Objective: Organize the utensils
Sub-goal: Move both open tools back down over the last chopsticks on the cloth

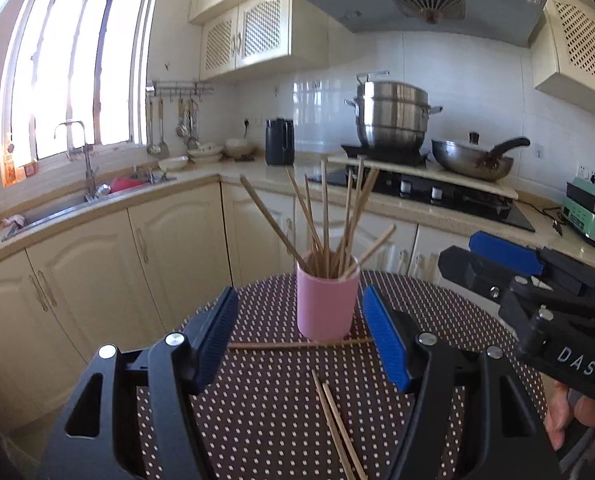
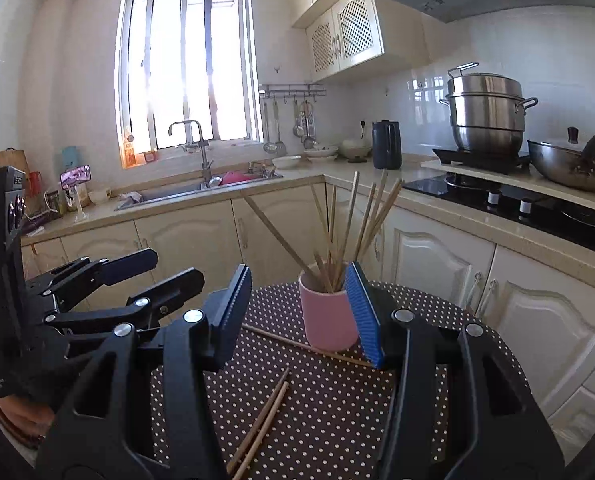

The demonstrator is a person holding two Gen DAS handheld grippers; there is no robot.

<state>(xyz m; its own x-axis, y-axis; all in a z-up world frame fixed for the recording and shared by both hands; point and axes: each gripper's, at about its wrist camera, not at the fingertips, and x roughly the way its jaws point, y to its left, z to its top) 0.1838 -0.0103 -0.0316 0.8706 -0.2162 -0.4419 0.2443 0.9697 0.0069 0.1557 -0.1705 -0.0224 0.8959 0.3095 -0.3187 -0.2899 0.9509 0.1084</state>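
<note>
A pink cup [image 1: 324, 307] holding several wooden chopsticks [image 1: 329, 220] stands on a round dotted brown table [image 1: 265, 412]. One loose chopstick [image 1: 297, 345] lies flat just in front of the cup, and a loose pair [image 1: 337, 428] lies nearer me. My left gripper [image 1: 301, 340] is open and empty, hovering in front of the cup. My right gripper [image 2: 301, 316] is open and empty too; in the right wrist view the cup [image 2: 325, 316], the single chopstick [image 2: 297, 344] and the pair [image 2: 261, 424] lie between its fingers. The right gripper also shows in the left wrist view [image 1: 537, 292], and the left gripper in the right wrist view [image 2: 97, 292].
Cream kitchen cabinets [image 1: 137, 264] and the counter wrap behind the table. A sink with a tap [image 2: 193, 184] is at the left, a black kettle [image 1: 279, 142] in the middle, a steel pot [image 1: 391, 118] and a wok [image 1: 473, 160] on the stove at the right.
</note>
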